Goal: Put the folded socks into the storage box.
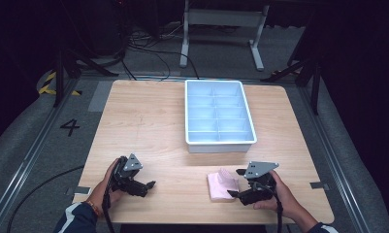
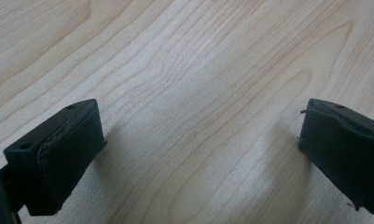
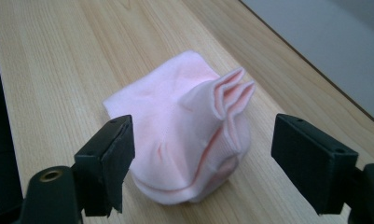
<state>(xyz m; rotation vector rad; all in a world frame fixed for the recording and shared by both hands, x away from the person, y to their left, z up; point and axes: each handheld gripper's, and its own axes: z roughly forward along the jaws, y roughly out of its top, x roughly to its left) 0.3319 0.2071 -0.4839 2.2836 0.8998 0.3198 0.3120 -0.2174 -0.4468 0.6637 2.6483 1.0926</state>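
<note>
Near the bench's front edge, right of its middle, lay a folded pink cloth [image 1: 222, 185], a soft bundle with a few layered folds standing up from its top. The right hand-held gripper [image 1: 235, 183] sat just to the cloth's right, held low over the wood by the person's right hand [image 1: 285, 196], its jaws pointing leftward at the bundle. Through the right gripper view, the pink cloth [image 3: 184, 126] sat between and just beyond the two black jaws, which stood wide apart and did not touch it; this right hand-held gripper [image 3: 201, 158] was released and grasped nothing.

Toward the front left corner, the left hand-held gripper [image 1: 152, 184] rested low over the bench [image 1: 148, 121], gripped by the person's left hand [image 1: 106, 187], well apart from the cloth. Its own view showed the left hand-held gripper [image 2: 196, 154] with both jaws spread wide over bare wood grain, nothing between them, so it too was released.

At the back edge, about centred, stood a pale blue tray [image 1: 220, 141] split by dividers into two columns of compartments. A cable trailed from each device toward the front edge. On the grey floor left of the bench a number 4 [image 1: 70, 127] was marked.
</note>
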